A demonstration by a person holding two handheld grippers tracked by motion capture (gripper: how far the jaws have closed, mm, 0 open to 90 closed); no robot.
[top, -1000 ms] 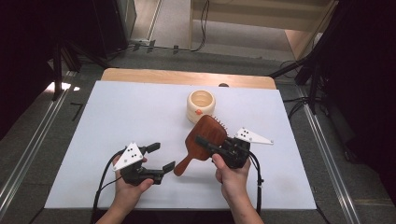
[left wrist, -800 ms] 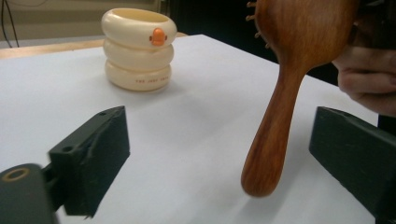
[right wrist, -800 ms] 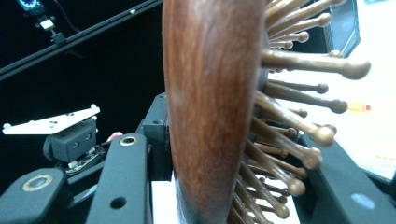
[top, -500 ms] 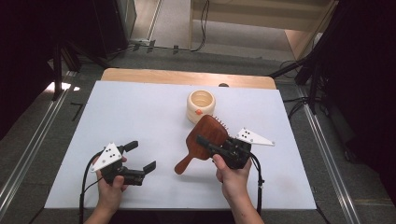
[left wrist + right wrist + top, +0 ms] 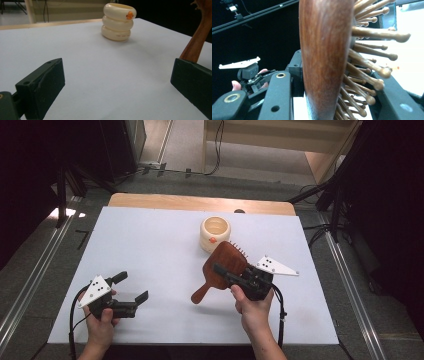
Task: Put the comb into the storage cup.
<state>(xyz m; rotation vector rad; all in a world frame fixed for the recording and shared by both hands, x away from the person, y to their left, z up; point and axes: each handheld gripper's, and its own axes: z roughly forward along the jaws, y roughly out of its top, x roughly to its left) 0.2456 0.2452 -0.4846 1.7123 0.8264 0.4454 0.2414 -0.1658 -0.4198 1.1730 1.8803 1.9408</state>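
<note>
Right tongs (image 5: 223,270): clamped on the wooden hairbrush (image 5: 223,265), lifted off the worktop (image 5: 150,245).
Left tongs (image 5: 132,287): just opened wide, nothing between them.
Cream cup (image 5: 215,233): behind the brush.

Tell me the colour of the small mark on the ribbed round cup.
Orange, on the cream ribbed round cup; clearest in the left gripper view.

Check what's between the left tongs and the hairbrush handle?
Nothing: bare white table separates the open left tongs from the wooden hairbrush, seen in the high view. The cream cup stands farther back, off that line.
</note>
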